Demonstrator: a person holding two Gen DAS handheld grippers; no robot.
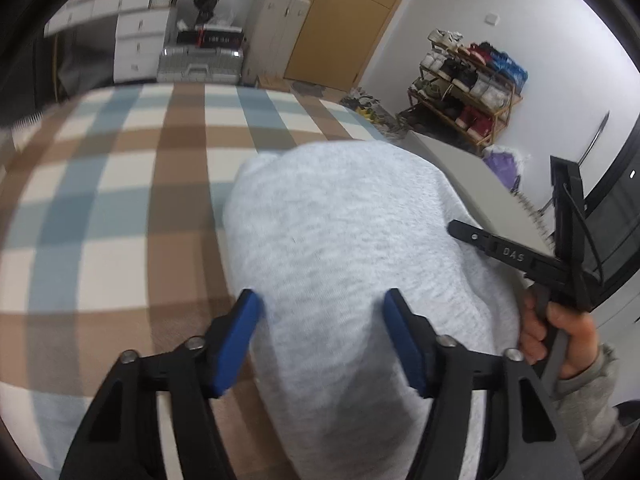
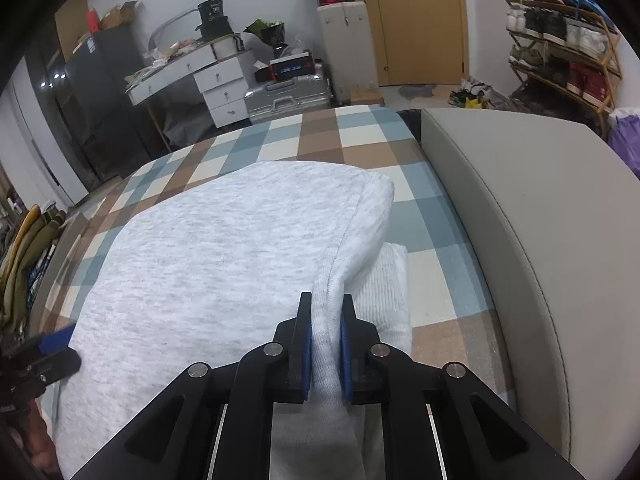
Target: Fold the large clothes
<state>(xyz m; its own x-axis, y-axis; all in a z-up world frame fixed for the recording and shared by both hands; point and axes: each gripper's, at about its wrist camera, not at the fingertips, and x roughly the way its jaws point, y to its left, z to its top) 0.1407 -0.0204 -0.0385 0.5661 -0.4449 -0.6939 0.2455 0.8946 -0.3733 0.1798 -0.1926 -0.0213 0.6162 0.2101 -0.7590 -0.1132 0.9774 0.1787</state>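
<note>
A large light grey sweatshirt [image 1: 340, 220] lies folded over on a bed with a checked cover [image 1: 120, 180]. My left gripper [image 1: 322, 300] hovers over the garment's near left edge. Its blue pads stand apart on either side of the cloth without pinching it. In the right wrist view the same sweatshirt [image 2: 220, 260] spreads to the left. My right gripper [image 2: 327, 296] is shut on a raised fold at its right edge, beside a white ribbed hem [image 2: 384, 292]. A black finger of the right gripper [image 1: 500, 252] and the hand holding it [image 1: 560, 336] show at the garment's right side.
A beige padded board [image 2: 520, 220] runs along the bed's right side. Beyond the bed's far end stand a silver suitcase [image 2: 288, 100], white drawers [image 2: 224, 88] and a wooden door [image 2: 420, 28]. A shoe rack [image 2: 560, 52] lines the right wall.
</note>
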